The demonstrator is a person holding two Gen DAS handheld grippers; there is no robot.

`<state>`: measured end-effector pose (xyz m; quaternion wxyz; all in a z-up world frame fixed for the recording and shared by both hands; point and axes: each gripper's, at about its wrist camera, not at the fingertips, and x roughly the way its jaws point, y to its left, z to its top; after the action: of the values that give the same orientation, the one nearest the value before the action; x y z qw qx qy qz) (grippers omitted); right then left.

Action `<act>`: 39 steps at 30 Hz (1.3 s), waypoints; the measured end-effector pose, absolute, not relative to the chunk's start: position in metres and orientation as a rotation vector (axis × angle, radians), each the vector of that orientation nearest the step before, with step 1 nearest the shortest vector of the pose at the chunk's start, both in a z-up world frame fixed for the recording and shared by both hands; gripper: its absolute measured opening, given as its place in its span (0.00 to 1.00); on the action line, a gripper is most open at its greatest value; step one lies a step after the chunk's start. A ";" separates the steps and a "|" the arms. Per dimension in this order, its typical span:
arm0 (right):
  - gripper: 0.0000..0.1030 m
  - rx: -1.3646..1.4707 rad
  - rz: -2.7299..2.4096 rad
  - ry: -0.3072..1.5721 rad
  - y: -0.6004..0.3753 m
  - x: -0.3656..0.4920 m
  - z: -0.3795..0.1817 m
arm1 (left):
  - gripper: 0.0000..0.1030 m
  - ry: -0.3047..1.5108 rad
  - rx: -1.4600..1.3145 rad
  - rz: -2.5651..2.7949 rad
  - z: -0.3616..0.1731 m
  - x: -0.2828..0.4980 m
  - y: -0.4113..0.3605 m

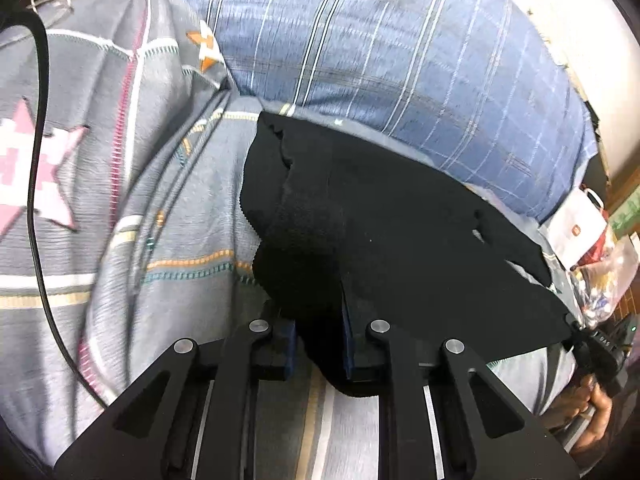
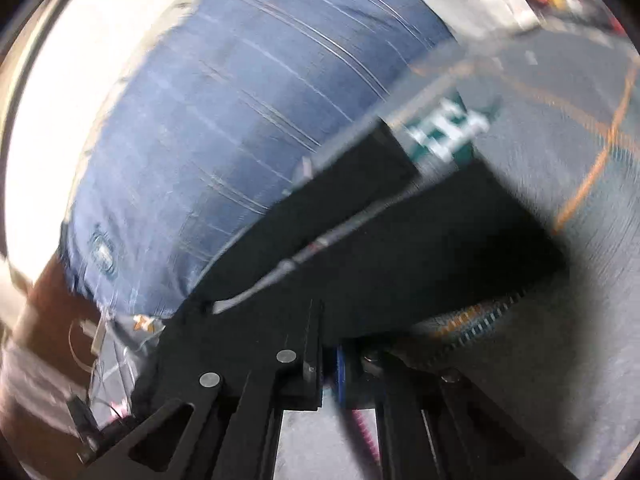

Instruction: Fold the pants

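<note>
Between the left gripper's (image 1: 318,312) jaws, a bunched fold of the black knit pants (image 1: 392,224) is clamped, the rest spreading ahead over the grey patterned bedsheet (image 1: 168,240). Ahead of the right gripper (image 2: 326,344), whose jaws pinch the pants' edge, lies a blue striped pillow (image 2: 224,128).

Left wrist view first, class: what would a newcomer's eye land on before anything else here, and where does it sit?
The black pants dominate, spread across the middle of the grey patterned bedsheet, with a bunch of the fabric pinched in the left gripper at the bottom. Behind them lies a blue checked pillow. In the blurred right wrist view, the right gripper meets the dark cloth's edge.
</note>
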<state>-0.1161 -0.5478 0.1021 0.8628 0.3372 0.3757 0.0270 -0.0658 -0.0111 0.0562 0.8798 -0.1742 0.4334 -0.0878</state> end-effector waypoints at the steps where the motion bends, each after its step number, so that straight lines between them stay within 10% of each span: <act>1: 0.04 0.687 0.067 0.783 -0.546 -0.121 0.109 | 0.15 0.900 -0.362 -0.190 0.058 -0.071 -0.010; 8: 0.07 0.562 0.020 1.047 -0.540 -0.114 0.073 | 0.20 0.995 -0.361 -0.149 0.022 -0.080 -0.006; 12: 0.25 0.467 -0.061 1.025 -0.551 -0.122 0.095 | 0.40 0.987 -0.333 -0.118 0.040 -0.086 0.003; 17: 0.25 0.313 -0.194 0.941 -0.567 -0.121 0.140 | 0.43 0.912 -0.199 -0.052 0.075 -0.093 0.010; 21: 0.38 0.263 -0.104 0.850 -0.555 -0.084 0.167 | 0.67 0.901 -0.190 -0.129 0.088 -0.075 0.005; 39: 0.46 -0.344 0.587 1.031 -0.431 0.131 0.094 | 0.67 1.055 0.119 -0.532 0.055 0.126 -0.055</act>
<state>0.1311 -0.4306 0.0940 0.8154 -0.1611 0.4832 0.2751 0.1263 -0.0548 0.0554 0.8289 0.0560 0.4971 -0.2505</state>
